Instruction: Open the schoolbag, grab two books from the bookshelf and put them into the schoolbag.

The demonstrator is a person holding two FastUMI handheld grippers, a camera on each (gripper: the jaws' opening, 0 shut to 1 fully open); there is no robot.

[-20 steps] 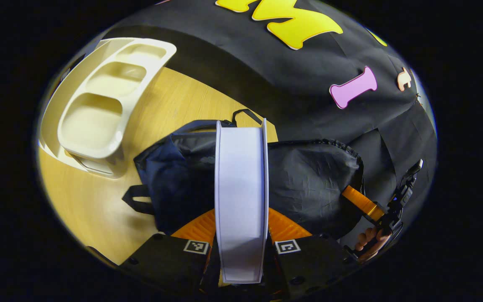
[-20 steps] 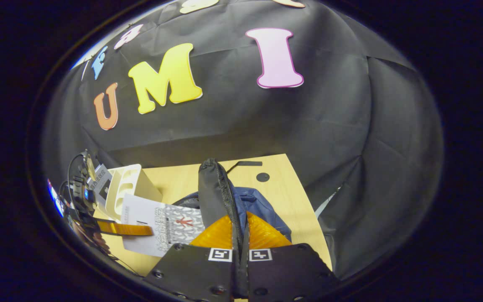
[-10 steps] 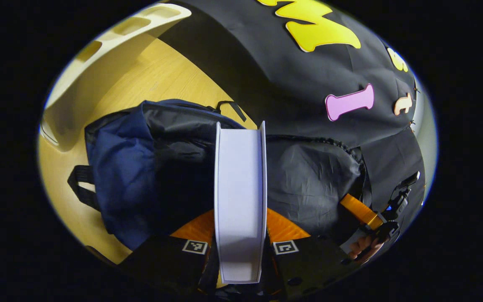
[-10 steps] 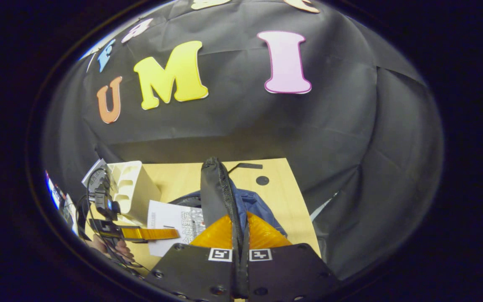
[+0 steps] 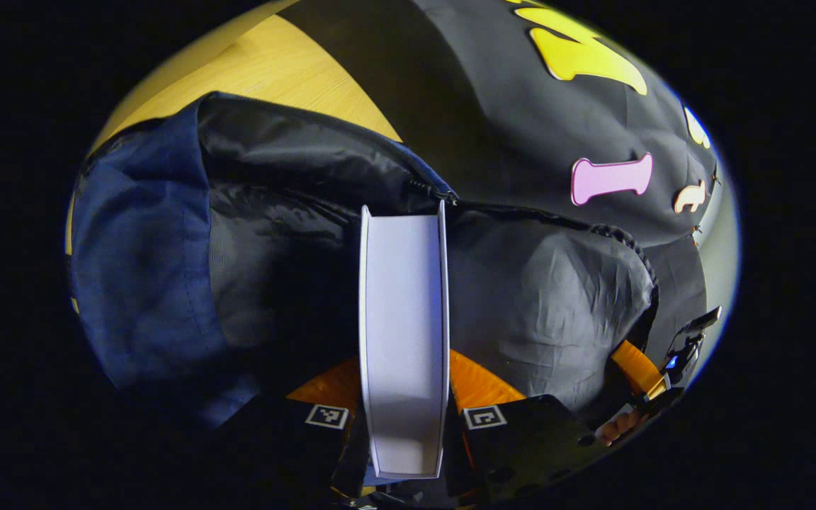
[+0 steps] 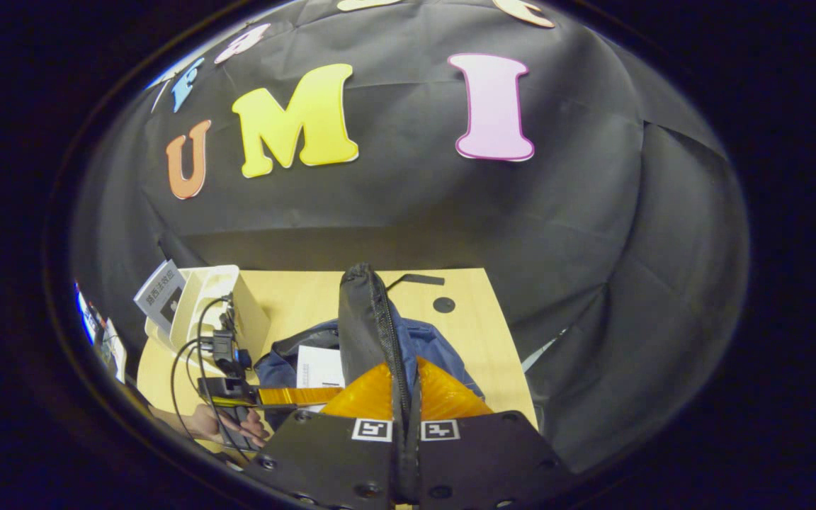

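Observation:
My left gripper (image 5: 404, 365) is shut on a white book (image 5: 402, 319), held edge-on between its orange fingers (image 5: 480, 377). The book's far end reaches into the open mouth of the blue schoolbag (image 5: 139, 248), against its black lining (image 5: 528, 297). My right gripper (image 6: 408, 386) is shut on the bag's black zippered flap (image 6: 363, 312) and holds it upright. In the right gripper view the left gripper (image 6: 287, 395) comes in from the left, and the white book (image 6: 320, 365) stands partly inside the schoolbag (image 6: 440, 347). In the left gripper view the right gripper (image 5: 636, 368) holds the flap's edge at lower right.
The bag lies on a wooden table (image 6: 468, 326). A white bookshelf (image 6: 220, 301) stands at the table's left end with another book (image 6: 160, 292) leaning in it. A hand (image 6: 227, 425) holds the left gripper. Black cloth walls close in behind and to the right.
My left gripper has carried the book forward and down into the bag's mouth; the bookshelf has slid out of its view. The right gripper has kept the flap raised.

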